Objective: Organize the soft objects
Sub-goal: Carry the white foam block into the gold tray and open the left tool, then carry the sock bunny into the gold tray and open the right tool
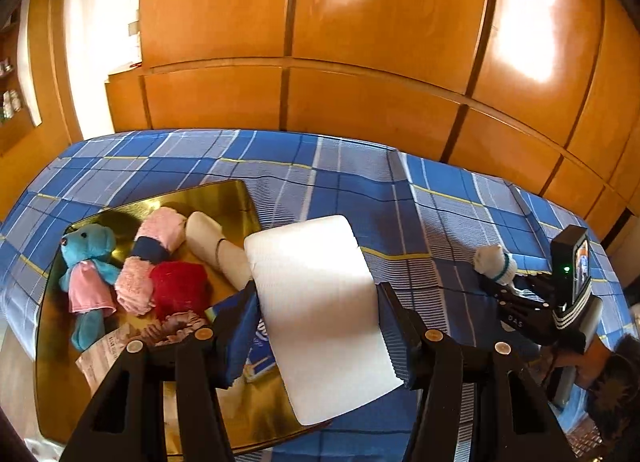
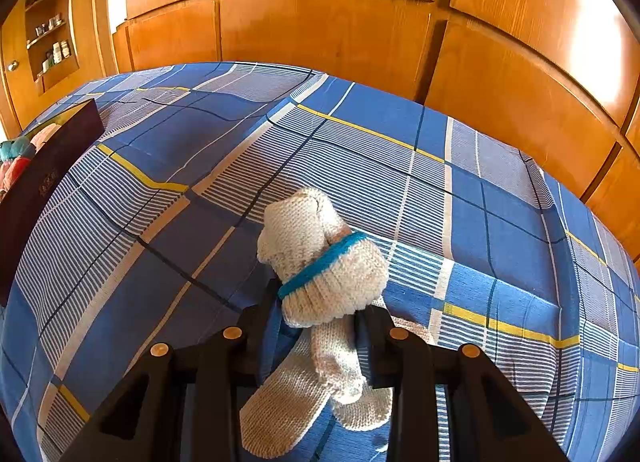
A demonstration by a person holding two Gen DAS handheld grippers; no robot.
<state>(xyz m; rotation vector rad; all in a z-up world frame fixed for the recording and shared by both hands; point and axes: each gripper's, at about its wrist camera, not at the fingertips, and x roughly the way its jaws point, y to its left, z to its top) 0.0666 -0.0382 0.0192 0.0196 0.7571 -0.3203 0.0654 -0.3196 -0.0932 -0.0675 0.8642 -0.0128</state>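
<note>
Box on bed: teddy bear, pink towel, red cloth stowed. Outstanding: foam block, clamped by left gripper fingers above box edge; socks, pinched by right gripper, resting on bed.

A bed under a blue plaid sheet with white and yellow stripes carries everything; on its left side lies a shallow gold-lined tray, its near edge close to the bed's near edge; the sheet is creased into a ridge toward the far right; right of the tray the sheet is bare, up to the wooden wardrobe.
</note>
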